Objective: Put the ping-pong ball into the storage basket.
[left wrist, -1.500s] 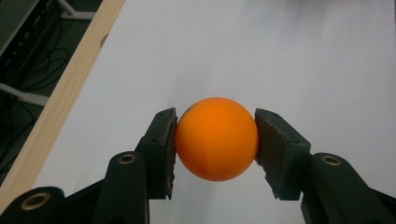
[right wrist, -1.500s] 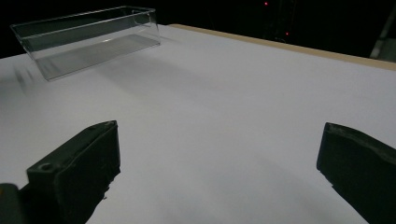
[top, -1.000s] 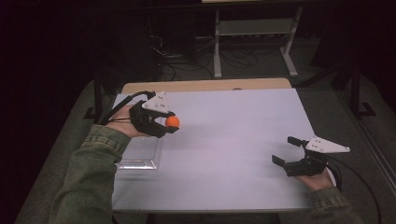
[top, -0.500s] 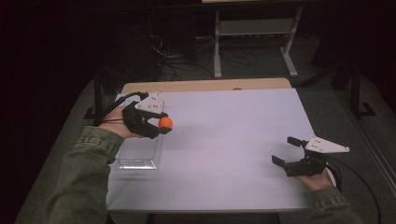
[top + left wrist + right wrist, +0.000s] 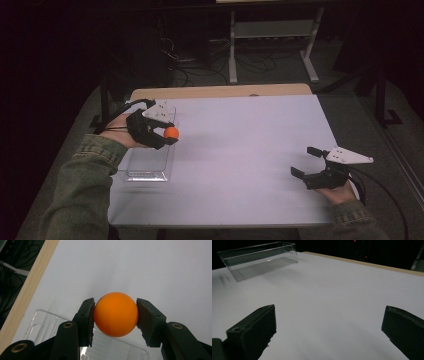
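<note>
Shifted toward 9 o'clock, left hand-held gripper (image 5: pixel 167 134) clamped on orange ball (image 5: pixel 171 132); centre over clear tray (image 5: pixel 145 172) at 6 o'clock, then release low.

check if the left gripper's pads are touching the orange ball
Touching: in the left gripper view both pads of the left gripper press the orange ball.

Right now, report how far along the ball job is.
Done: the orange ball is picked up, clamped in the left gripper. In hand: it is held in the air at the clear tray, about over its right rim. Left: releasing it into the tray, which looks empty. The right gripper rests open, holding nothing.
</note>
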`<act>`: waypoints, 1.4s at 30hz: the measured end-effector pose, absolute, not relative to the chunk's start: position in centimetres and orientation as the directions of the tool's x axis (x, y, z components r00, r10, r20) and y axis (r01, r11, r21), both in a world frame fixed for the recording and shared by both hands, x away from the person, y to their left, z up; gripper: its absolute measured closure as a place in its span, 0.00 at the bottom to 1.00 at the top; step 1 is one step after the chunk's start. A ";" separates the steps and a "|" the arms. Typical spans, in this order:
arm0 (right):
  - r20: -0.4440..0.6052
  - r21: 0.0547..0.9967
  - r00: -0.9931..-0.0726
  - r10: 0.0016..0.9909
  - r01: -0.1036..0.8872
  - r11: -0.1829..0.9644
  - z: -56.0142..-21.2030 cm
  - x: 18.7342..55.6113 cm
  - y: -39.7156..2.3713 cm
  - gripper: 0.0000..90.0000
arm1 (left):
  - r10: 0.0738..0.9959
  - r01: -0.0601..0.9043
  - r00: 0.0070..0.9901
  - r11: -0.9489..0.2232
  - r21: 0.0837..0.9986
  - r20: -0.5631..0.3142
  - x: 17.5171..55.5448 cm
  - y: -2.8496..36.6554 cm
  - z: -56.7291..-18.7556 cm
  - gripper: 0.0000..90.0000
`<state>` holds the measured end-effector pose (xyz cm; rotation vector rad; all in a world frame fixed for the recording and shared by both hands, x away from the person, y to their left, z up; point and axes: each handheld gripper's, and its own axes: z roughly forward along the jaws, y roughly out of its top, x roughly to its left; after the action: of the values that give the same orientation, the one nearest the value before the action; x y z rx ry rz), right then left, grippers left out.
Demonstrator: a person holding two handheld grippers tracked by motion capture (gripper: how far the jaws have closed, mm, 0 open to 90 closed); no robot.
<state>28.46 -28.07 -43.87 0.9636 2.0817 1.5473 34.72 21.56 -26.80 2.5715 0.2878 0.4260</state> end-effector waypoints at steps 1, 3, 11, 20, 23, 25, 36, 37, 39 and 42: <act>0.100 0.940 -0.697 0.710 0.300 0.163 -43.9 28.5 -28.1 0.00 | 0.280 0.122 0.928 -0.850 0.513 0.244 34.7 21.6 -26.8 0.56; 0.100 0.940 -0.697 0.710 0.300 0.162 -43.9 28.5 -28.1 0.00 | 0.280 0.124 0.929 -0.853 0.506 0.243 34.7 21.8 -26.9 0.56; 0.100 0.939 -0.697 0.710 0.302 0.164 -43.9 28.5 -28.1 0.00 | 0.286 0.145 0.927 -0.870 0.472 0.243 34.7 22.5 -27.0 0.56; 0.100 0.938 -0.698 0.709 0.304 0.168 -43.9 28.5 -28.0 0.00 | 0.284 0.158 0.928 -0.888 0.432 0.243 34.7 23.0 -26.9 0.56; 0.099 0.937 -0.700 0.708 0.304 0.170 -43.9 28.5 -28.0 0.00 | 0.281 0.161 0.929 -0.893 0.421 0.241 34.7 23.0 -26.9 0.56; 0.098 0.938 -0.700 0.708 0.304 0.170 -43.9 28.5 -28.0 0.00 | 0.278 0.162 0.930 -0.896 0.412 0.239 34.7 23.0 -27.0 0.56; 0.096 0.937 -0.702 0.706 0.303 0.173 -43.9 28.5 -28.0 0.00 | 0.274 0.177 0.933 -0.914 0.365 0.235 34.7 23.6 -27.0 0.56; 0.096 0.937 -0.702 0.706 0.302 0.173 -43.9 28.5 -27.9 0.00 | 0.274 0.177 0.933 -0.915 0.363 0.235 34.7 23.6 -27.0 0.56; 0.096 0.937 -0.703 0.705 0.303 0.175 -44.0 28.5 -27.9 0.00 | 0.275 0.180 0.932 -0.917 0.356 0.235 34.8 23.8 -27.0 0.56; 0.098 0.936 -0.703 0.705 0.306 0.176 -44.0 28.5 -27.9 0.00 | 0.276 0.188 0.933 -0.921 0.340 0.232 34.8 23.9 -27.2 0.56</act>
<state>28.48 -27.88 -43.97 0.9580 2.1008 1.5374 34.79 23.87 -27.20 2.7746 0.3423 0.3971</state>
